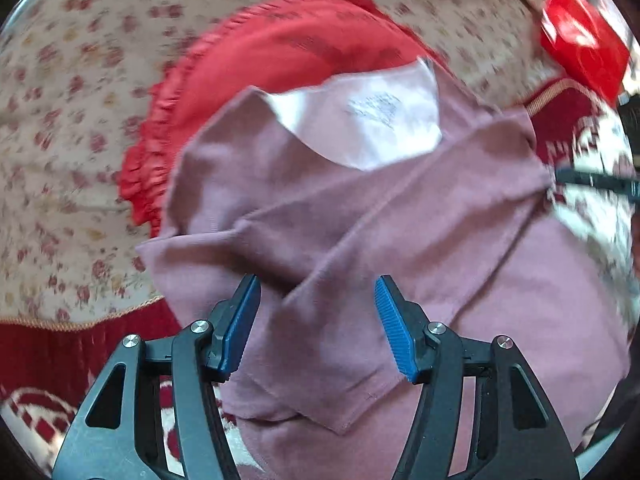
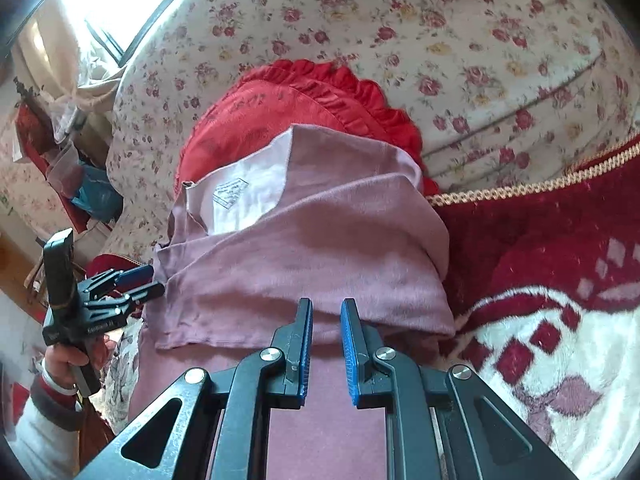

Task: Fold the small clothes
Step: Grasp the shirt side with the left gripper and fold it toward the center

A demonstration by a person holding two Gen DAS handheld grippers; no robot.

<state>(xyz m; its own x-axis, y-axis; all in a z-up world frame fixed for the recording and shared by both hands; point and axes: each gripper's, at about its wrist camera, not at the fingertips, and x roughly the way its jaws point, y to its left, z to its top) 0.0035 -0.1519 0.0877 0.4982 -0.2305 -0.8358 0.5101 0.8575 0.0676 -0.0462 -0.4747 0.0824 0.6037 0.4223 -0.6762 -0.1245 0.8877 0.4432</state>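
A small mauve-pink garment (image 1: 360,220) lies partly folded on the bed, its pale inner lining with a printed label (image 1: 372,108) turned up at the far end. It also shows in the right wrist view (image 2: 304,240). My left gripper (image 1: 316,320) is open and empty, its blue pads either side of a fold of the cloth; it appears at the garment's left edge in the right wrist view (image 2: 154,280). My right gripper (image 2: 326,348) is open a narrow gap, empty, over the garment's near edge. Its tip shows at the cloth's right corner in the left wrist view (image 1: 592,180).
A red frilled cushion (image 2: 288,100) lies just beyond the garment on a floral bedspread (image 2: 440,20). A red and white fleece blanket (image 2: 560,280) covers the near right. A red packet (image 1: 580,48) sits far right. Cluttered shelves (image 2: 60,152) stand at the left.
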